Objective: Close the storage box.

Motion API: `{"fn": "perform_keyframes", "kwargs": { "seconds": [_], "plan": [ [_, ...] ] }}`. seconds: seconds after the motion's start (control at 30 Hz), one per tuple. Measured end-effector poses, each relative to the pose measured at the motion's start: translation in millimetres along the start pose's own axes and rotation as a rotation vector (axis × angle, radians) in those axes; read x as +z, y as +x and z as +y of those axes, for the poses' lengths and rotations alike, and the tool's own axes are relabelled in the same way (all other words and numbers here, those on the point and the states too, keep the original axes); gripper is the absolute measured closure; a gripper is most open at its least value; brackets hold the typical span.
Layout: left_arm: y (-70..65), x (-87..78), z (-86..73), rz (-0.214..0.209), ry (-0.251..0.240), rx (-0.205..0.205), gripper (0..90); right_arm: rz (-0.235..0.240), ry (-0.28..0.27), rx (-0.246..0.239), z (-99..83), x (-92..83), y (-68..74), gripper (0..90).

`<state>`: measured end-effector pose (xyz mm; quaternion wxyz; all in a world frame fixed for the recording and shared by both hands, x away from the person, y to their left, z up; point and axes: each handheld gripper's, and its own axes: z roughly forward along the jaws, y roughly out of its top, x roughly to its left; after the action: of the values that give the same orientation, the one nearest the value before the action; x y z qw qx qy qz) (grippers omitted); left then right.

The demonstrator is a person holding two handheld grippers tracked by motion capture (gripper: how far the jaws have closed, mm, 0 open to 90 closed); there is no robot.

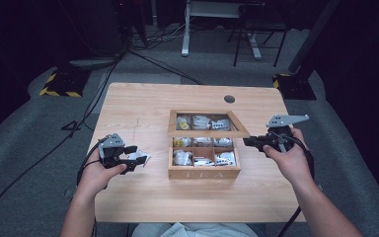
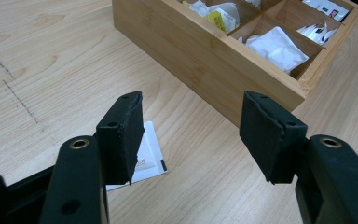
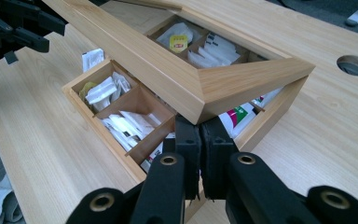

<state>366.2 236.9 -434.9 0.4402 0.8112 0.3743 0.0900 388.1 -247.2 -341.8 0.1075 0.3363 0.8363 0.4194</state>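
Lid [image 3: 168, 79] of the tea box [image 1: 205, 173] propped half open on the right gripper [image 3: 200, 128], pads pressed together under its free corner with nothing between them. Hold that corner level, then lower the left gripper [image 2: 193, 109], jaws spread and empty, over the white sachet [image 2: 150, 149] lying flat on the table [image 2: 51, 56] left of the box, and pinch by one edge. Seen along the left gripper: sachet just beside one pad, unpinched; from above, merely close.
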Motion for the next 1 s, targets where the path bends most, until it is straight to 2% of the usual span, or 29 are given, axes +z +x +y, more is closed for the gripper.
{"fn": "perform_keyframes", "kwargs": {
  "seconds": [0.37, 1.0],
  "plan": [
    [1.4, -0.5, -1.2, -0.002, 0.005, 0.002, 40.4, -0.027, 0.057, -0.017, -8.8, 2.6, 7.8, 84.3],
    [2.0, 3.4, -3.0, 0.005, 0.026, 0.007, 39.6, -0.011, 0.104, -0.018, -27.2, 10.5, 12.5, 81.5]
  ]
}}
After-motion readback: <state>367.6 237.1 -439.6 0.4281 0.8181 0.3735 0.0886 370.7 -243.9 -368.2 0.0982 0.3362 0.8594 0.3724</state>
